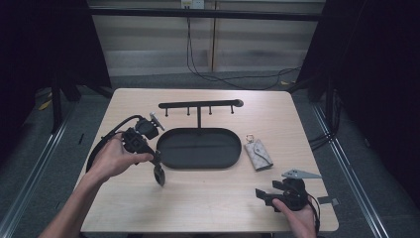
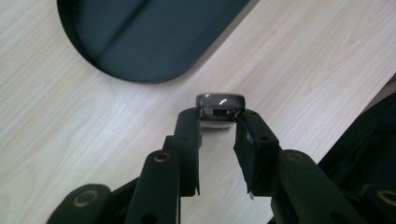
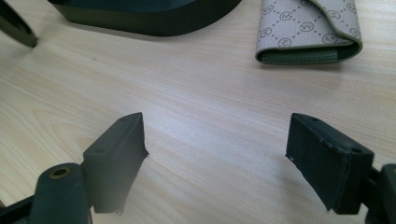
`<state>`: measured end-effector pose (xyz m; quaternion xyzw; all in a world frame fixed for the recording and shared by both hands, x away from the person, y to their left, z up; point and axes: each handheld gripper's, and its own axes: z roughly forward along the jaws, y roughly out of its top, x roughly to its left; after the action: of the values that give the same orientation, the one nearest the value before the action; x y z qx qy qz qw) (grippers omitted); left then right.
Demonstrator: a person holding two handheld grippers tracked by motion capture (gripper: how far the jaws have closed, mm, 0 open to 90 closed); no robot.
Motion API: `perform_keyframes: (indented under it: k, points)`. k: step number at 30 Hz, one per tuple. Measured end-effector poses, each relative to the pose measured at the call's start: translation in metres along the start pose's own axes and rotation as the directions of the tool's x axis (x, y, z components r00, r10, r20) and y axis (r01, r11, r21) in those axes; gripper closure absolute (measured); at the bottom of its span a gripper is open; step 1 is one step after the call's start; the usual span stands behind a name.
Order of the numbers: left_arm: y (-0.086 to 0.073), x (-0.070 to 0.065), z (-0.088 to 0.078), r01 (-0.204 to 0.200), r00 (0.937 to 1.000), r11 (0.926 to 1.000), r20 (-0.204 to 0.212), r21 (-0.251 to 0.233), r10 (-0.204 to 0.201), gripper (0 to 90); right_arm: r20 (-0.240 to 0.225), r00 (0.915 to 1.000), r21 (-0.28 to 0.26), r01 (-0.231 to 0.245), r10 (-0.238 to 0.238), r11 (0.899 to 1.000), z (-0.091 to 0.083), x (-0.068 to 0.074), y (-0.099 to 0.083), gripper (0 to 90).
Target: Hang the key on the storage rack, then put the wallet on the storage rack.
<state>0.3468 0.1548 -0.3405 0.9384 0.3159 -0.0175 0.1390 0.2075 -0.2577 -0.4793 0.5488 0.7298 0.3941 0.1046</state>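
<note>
The left gripper (image 2: 218, 122) is clamping a small grey-brown fob-like object (image 2: 220, 103) between its tips, holding it above the table (image 1: 213, 198) just in front of the black oval tray (image 1: 199, 147). The right gripper (image 3: 217, 140) is resting near the table's right front edge with its jaws standing wide and nothing between them. A patterned key pouch (image 1: 258, 154) is lying just right of the tray; a black hook rack (image 1: 200, 105) is standing behind it. The object's far side is hidden, making it hard to identify.
</note>
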Motion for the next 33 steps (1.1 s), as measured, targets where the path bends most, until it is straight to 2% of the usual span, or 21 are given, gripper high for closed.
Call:
perform_keyframes:
  k: [3,8,9,10,12,14,17,19,23,27,33]
  points:
    - [0.002,0.001,-0.005,0.012,0.9999,0.9998,0.007,-0.016,-0.012,70.9,0.0,1.0,-0.001,0.002,-0.002,1.0,0.0,0.0,0.0,19.5]
    - [0.005,0.001,-0.009,0.001,1.0,1.0,0.006,-0.001,-0.001,70.8,-0.001,1.0,-0.001,0.003,-0.003,1.0,0.0,0.0,0.0,19.5]
    - [0.005,0.001,-0.009,0.012,0.9999,0.9999,0.005,-0.008,-0.012,70.8,0.0,1.0,0.0,0.001,-0.001,1.0,0.0,0.0,0.0,19.5]
    - [0.006,0.002,-0.01,0.003,1.0,1.0,0.009,0.001,-0.003,70.8,0.001,1.0,0.001,0.001,-0.001,1.0,0.0,0.0,0.0,19.5]
    - [0.007,0.003,-0.011,0.02,0.9997,0.9998,0.016,0.002,-0.02,70.8,-0.001,1.0,0.001,0.001,-0.001,1.0,0.0,0.0,0.0,19.5]
    - [0.01,0.004,-0.012,0.016,0.9998,0.9995,0.01,0.027,-0.016,70.8,-0.001,1.0,0.001,0.0,0.0,1.0,0.0,0.0,0.0,19.5]
    - [0.014,0.007,-0.015,0.031,0.9994,0.9994,0.015,0.015,-0.032,70.8,-0.005,1.0,0.002,0.004,-0.004,1.0,0.001,0.0,0.001,19.5]
    - [0.017,0.008,-0.017,0.021,0.9997,0.9992,0.014,0.033,-0.021,70.8,-0.008,1.0,0.006,0.004,-0.004,1.0,0.002,0.0,0.001,19.5]
    - [0.022,0.008,-0.021,0.005,1.0,0.9995,-0.003,0.031,-0.005,70.9,-0.008,1.0,0.004,0.002,-0.002,1.0,0.001,0.0,0.001,19.4]
    - [0.029,0.013,-0.022,0.025,0.9997,0.9987,-0.008,0.045,-0.024,70.8,-0.011,0.9999,0.003,0.004,-0.004,1.0,0.0,-0.001,0.0,19.4]
    - [0.037,0.017,-0.03,0.052,0.9985,0.9981,-0.019,0.034,-0.051,70.9,-0.012,0.9999,0.004,0.006,-0.006,1.0,0.001,-0.001,0.001,19.5]
